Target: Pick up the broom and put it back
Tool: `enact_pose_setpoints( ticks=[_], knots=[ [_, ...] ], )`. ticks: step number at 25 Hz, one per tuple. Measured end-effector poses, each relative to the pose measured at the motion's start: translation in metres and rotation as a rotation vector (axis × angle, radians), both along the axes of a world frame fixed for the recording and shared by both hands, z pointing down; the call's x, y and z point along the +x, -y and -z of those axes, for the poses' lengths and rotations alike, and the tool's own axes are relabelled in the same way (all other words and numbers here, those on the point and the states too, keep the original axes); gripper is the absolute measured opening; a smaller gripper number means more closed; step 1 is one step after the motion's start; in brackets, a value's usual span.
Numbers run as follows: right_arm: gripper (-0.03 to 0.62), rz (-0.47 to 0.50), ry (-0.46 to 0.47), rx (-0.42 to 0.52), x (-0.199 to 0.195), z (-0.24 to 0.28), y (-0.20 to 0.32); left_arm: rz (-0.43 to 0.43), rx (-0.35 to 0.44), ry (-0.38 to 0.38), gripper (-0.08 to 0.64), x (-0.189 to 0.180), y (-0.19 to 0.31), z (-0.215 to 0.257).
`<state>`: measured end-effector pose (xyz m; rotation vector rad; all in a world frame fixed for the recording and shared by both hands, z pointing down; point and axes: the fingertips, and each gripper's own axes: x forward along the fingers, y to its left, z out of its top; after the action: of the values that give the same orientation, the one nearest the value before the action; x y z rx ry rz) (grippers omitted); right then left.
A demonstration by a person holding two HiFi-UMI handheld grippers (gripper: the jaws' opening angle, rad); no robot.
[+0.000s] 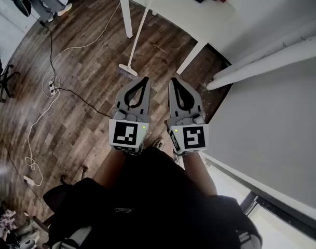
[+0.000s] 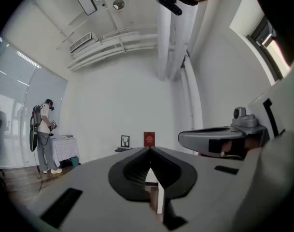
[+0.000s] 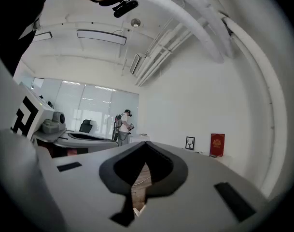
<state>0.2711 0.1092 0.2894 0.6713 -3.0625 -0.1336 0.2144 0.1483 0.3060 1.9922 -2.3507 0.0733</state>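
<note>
Dark wood-grain plank floor (image 1: 85, 71), smooth matt white table (image 1: 173, 9), broom (image 1: 138, 35) with smooth pale handle

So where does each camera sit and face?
Head view: on the person's head, steeply down at the white-handled broom; shows forearms, left hand-held gripper, right hand-held gripper.
Left gripper view: on the left one, level along its shut jaws toward a white wall.
Right gripper view: likewise on the right one.
Both gripper views share the red rectangular plaque.
</note>
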Motion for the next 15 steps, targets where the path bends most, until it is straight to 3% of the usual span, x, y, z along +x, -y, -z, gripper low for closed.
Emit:
enact_pose_setpoints(
  ticks=[15],
  knots=[
    [0.021, 0.1, -0.018, -0.04, -0.05, -0.016, -0.037, 0.057, -0.005, -0.026, 0.002, -0.042, -0.032, -0.015]
  ],
)
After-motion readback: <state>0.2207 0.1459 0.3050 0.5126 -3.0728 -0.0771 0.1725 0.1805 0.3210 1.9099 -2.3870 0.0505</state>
